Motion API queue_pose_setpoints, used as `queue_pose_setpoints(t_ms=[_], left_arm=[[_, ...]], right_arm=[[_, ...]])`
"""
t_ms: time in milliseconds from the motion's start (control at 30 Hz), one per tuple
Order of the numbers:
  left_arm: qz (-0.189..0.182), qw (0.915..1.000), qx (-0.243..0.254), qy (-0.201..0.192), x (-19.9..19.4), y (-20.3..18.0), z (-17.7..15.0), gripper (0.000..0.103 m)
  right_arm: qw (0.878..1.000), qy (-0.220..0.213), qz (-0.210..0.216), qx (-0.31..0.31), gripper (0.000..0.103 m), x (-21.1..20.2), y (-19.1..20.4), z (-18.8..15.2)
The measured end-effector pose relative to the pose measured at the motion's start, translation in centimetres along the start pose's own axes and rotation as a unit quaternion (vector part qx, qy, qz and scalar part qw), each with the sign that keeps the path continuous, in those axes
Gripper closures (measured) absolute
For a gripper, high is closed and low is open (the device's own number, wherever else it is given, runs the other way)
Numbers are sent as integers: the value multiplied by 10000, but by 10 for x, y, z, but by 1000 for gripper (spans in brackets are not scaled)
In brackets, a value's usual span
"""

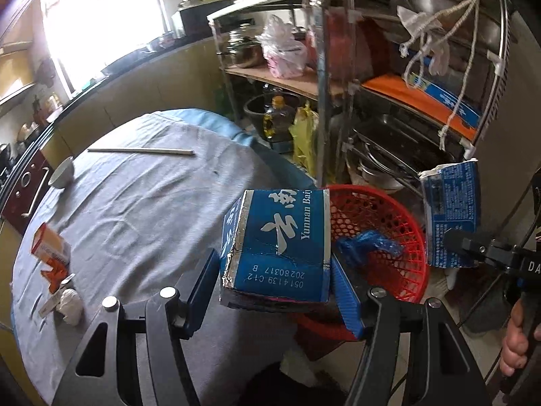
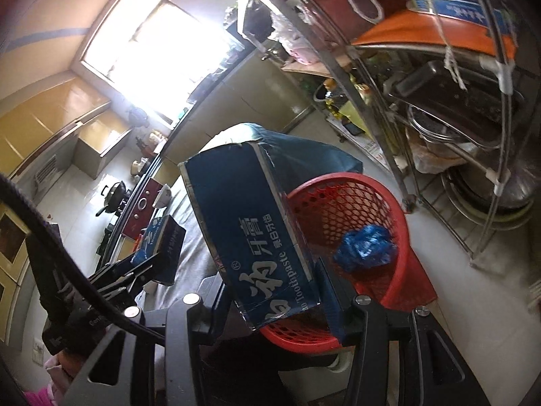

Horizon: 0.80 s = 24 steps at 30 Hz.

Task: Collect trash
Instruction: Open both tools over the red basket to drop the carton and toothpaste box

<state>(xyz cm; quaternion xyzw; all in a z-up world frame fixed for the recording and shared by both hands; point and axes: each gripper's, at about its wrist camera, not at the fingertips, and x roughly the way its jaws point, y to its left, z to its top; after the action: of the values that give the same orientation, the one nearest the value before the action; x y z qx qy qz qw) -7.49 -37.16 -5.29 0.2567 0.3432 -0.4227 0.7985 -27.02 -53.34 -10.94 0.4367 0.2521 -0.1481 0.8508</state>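
Observation:
My left gripper is shut on a blue toothpaste box piece, held at the table's edge beside the red mesh basket. My right gripper is shut on another blue toothpaste box, held above the basket's rim; this box also shows in the left wrist view. A crumpled blue wrapper lies inside the basket. On the grey-clothed table lie an orange-white box, a crumpled white paper ball and a small foil strip.
A grey bowl and chopsticks sit at the table's far side. A metal rack with pots, bags and an oil bottle stands just behind the basket. A kitchen counter with a stove runs along the left.

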Motion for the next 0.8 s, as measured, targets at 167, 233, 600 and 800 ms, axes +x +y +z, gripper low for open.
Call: queue_pose_setpoints(t_ms=[167,233,600,800], left_arm=[[-77,9998,169,13,8,-16,8,36],[-129,9997,226,17,13,-22,13,36],[-374,9988,183,259,34,-25,15,36],[-33,9996,74,273,17,3,-5,36]], right_arm=[[9999,37,-39,149,52,-1,-13,-1],[9998,40,-31,212,52,-2,-17,-2],[9967,204,203,756,44,11,-29,-2],[9970,108,157,753,44,6,-29,-1]])
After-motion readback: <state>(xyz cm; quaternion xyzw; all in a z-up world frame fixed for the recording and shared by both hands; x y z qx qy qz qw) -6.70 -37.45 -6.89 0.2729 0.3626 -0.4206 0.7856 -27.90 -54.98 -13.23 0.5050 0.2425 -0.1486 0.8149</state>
